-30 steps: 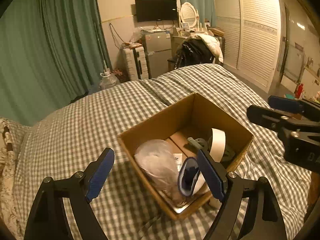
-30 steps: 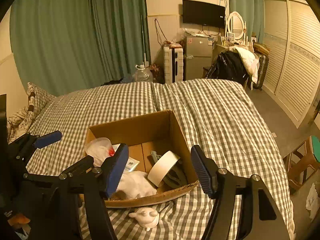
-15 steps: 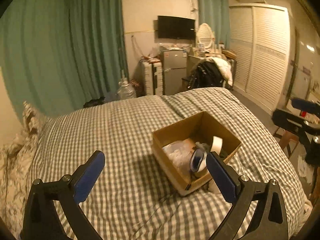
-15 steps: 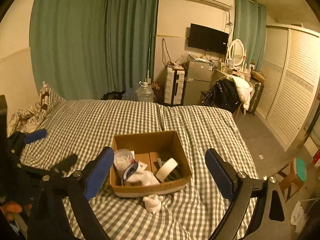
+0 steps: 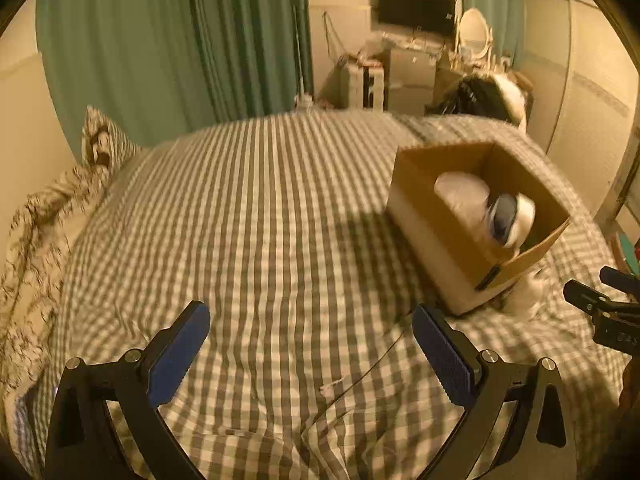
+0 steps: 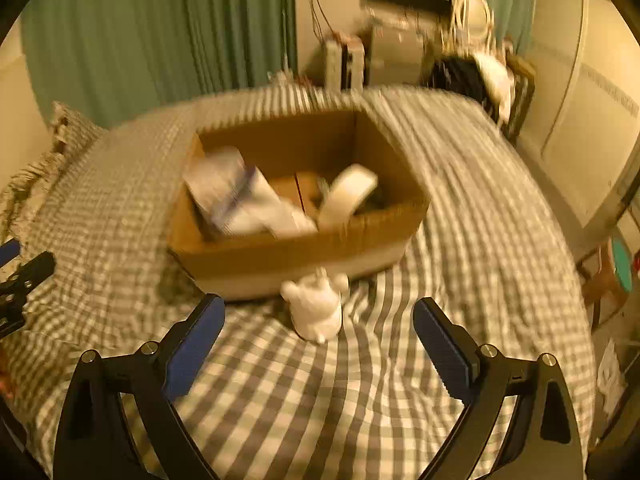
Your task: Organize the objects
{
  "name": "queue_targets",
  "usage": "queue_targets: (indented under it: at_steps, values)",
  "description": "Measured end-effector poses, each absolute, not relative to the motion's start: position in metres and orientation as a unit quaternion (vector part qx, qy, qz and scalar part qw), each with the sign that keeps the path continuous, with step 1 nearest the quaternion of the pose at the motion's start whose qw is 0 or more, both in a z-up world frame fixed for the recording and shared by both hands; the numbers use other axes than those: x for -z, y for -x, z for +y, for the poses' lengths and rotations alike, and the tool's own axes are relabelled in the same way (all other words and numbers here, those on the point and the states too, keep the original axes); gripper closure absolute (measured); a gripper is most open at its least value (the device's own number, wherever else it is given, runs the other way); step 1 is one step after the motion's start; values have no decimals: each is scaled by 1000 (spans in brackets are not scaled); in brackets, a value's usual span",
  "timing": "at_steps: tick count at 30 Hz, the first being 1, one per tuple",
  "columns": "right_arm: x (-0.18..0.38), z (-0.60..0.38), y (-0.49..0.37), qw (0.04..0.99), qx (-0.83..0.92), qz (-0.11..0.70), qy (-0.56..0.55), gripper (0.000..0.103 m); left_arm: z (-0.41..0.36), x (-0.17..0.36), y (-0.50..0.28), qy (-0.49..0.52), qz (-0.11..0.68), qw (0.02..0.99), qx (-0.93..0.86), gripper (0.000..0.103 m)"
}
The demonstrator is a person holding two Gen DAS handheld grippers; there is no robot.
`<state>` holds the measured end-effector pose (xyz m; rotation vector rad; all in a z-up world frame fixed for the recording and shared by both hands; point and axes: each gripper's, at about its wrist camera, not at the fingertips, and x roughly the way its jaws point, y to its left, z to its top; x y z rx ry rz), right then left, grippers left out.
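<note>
My left gripper (image 5: 310,346) is spread wide over bare checked bed (image 5: 256,220), nothing between its pads. My right gripper (image 6: 316,340) is spread too, with one small white figurine (image 6: 316,306) lying on the bed just ahead of its fingers, by the near wall of the one cardboard box (image 6: 280,258). In the box I count one tape roll (image 6: 348,196) and a blurred white bundle (image 6: 236,196).

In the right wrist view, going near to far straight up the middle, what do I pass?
right gripper with open jaws → white figurine on the checked bedspread → cardboard box → tape roll inside it → green curtain.
</note>
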<state>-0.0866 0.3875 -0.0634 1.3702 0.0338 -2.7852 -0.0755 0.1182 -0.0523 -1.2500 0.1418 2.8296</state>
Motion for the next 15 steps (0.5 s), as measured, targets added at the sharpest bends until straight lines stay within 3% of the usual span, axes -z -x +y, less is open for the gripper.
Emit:
queue_targets:
  at_steps: [12, 15]
  values:
    - [120, 402, 143, 24, 861, -16, -508, 8, 154, 109, 100, 460, 52, 54, -885, 0]
    - [132, 397, 152, 25, 852, -6, -523, 14, 157, 114, 104, 469, 52, 55, -880, 0]
